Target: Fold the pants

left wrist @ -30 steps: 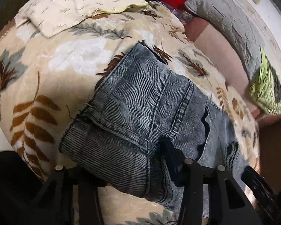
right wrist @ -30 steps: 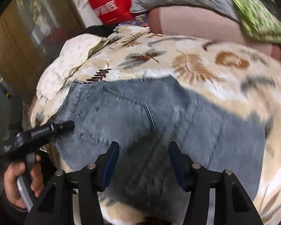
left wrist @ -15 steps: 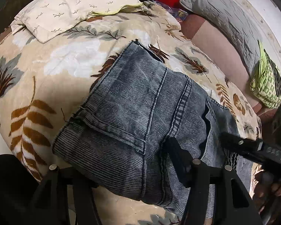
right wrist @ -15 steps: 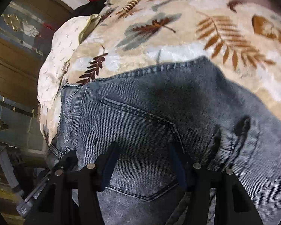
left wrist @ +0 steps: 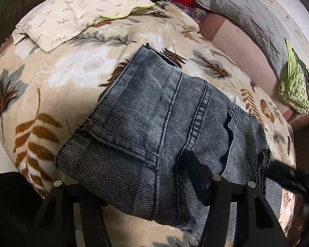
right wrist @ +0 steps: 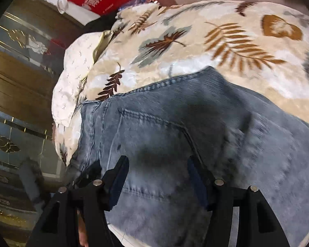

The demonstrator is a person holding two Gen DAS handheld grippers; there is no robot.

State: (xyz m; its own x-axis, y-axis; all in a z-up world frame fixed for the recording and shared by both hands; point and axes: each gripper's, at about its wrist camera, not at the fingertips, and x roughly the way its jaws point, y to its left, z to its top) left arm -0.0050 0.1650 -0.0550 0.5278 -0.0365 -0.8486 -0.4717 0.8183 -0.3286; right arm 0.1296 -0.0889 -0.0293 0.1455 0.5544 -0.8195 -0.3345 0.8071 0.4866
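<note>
the pants (left wrist: pixel 154 123) lie already folded into a thick grey denim bundle on the leaf-print blanket (left wrist: pixel 51 86) of the bed, close to its near edge, with a hem layer on top and the seams running toward the far side. to the left, toward the far left corner, a pale pillowcase (left wrist: pixel 76 14) rests flat, well apart from the denim.

the left tool (left wrist: pixel 134 177) stands half wide at the near left end of the bundle; the cloth lies over one finger, but i cannot tell whether the pads pinch it. the right tool (right wrist: pixel 156 177) hovers over the back pocket (right wrist: pixel 154 150) at the waist end, its jaws opening, with denim below the gap and nothing gripped.

this reads as a late step: the fold is made and the ends are being let go or re-taken. the next move likely calls for both tools to take the near edge evenly and carry it over, or to press the stack flat, without dragging it off the bed's edge.
</note>
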